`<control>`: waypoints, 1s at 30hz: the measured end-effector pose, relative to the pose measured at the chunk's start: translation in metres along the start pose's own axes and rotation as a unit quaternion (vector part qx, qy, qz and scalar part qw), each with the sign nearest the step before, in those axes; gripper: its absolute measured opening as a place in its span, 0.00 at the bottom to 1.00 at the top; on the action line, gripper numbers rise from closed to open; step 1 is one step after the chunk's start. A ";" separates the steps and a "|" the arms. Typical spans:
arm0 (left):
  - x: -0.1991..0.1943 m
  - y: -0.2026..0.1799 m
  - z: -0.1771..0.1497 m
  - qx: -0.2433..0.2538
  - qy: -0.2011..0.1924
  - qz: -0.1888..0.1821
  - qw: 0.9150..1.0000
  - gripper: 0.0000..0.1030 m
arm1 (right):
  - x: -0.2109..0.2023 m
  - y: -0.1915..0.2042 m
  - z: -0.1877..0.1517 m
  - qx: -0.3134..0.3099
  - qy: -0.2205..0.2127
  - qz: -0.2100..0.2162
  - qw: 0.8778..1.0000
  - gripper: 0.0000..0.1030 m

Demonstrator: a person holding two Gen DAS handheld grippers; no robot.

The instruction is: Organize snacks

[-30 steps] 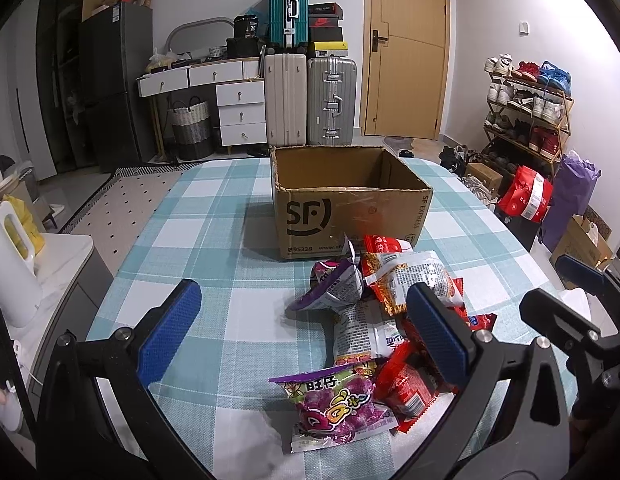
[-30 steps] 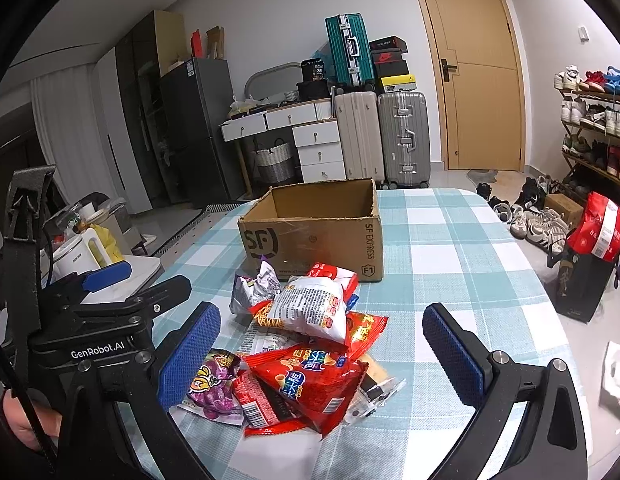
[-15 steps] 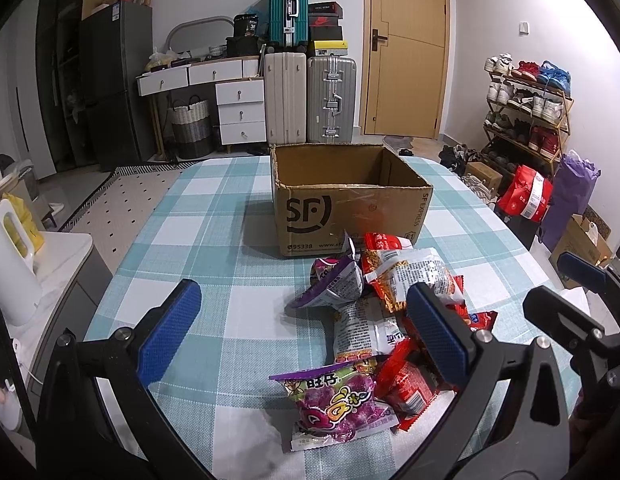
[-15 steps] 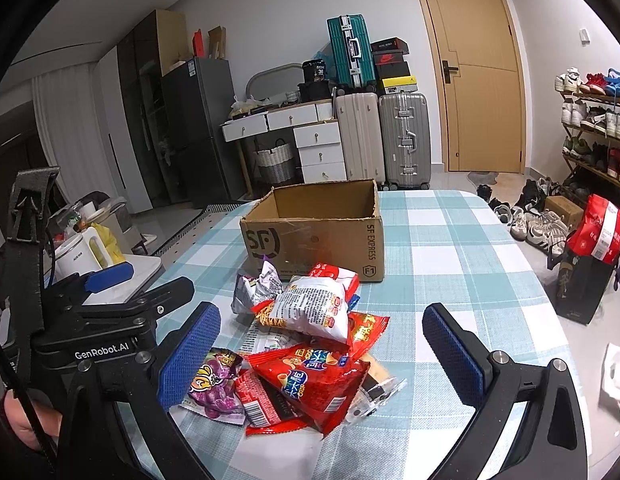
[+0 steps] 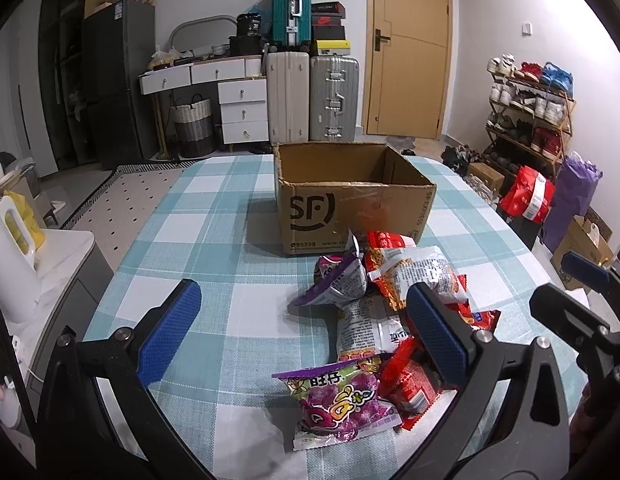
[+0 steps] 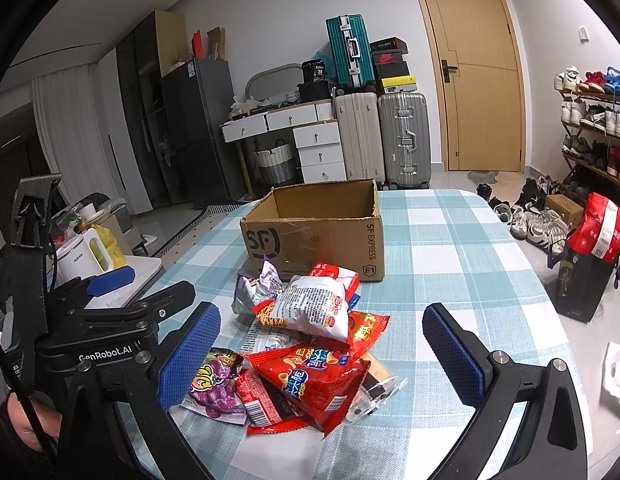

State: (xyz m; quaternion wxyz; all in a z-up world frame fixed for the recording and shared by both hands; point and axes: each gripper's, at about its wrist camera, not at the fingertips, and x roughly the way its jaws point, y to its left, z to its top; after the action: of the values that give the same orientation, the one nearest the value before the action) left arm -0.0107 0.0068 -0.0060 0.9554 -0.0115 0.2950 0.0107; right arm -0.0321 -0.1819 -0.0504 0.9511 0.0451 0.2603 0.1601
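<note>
Snack bags [image 6: 310, 344] are lying piled at 6 o'clock of the box [image 6: 318, 236]; probably light, crinkly, slippery, so pinching a sealed edge is best. Both grippers [image 5: 305, 332] [image 6: 322, 356] are hovering wide apart, grasping nothing.

1. I see an evenly lit indoor room under soft overhead light; nothing is dim except the black corners of each fisheye frame.
2. The cardboard box [image 5: 352, 196] casts a soft shadow leftward on the desk [image 5: 213, 224].
3. Straight lines bow strongly near the edges.
4. The snack wrappers [image 6: 310, 312] show small glints; focus stays sharp throughout.
</note>
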 end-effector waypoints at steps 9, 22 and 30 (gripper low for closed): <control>0.004 0.003 0.000 -0.004 0.003 -0.008 1.000 0.99 | 0.000 0.001 -0.001 0.002 0.001 0.001 1.000 1.00; 0.019 0.017 -0.029 0.007 0.027 -0.032 0.999 0.99 | 0.001 -0.004 -0.008 0.006 0.006 0.001 1.000 1.00; 0.033 0.019 -0.051 0.002 0.048 -0.080 0.996 0.99 | 0.006 -0.008 -0.012 0.010 0.013 0.002 1.000 1.00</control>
State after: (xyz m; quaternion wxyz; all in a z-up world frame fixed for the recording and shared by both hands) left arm -0.0123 0.0251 -0.0667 0.9380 -0.0336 0.3386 -0.0666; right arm -0.0308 -0.1869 -0.0648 0.9467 0.0536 0.2744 0.1601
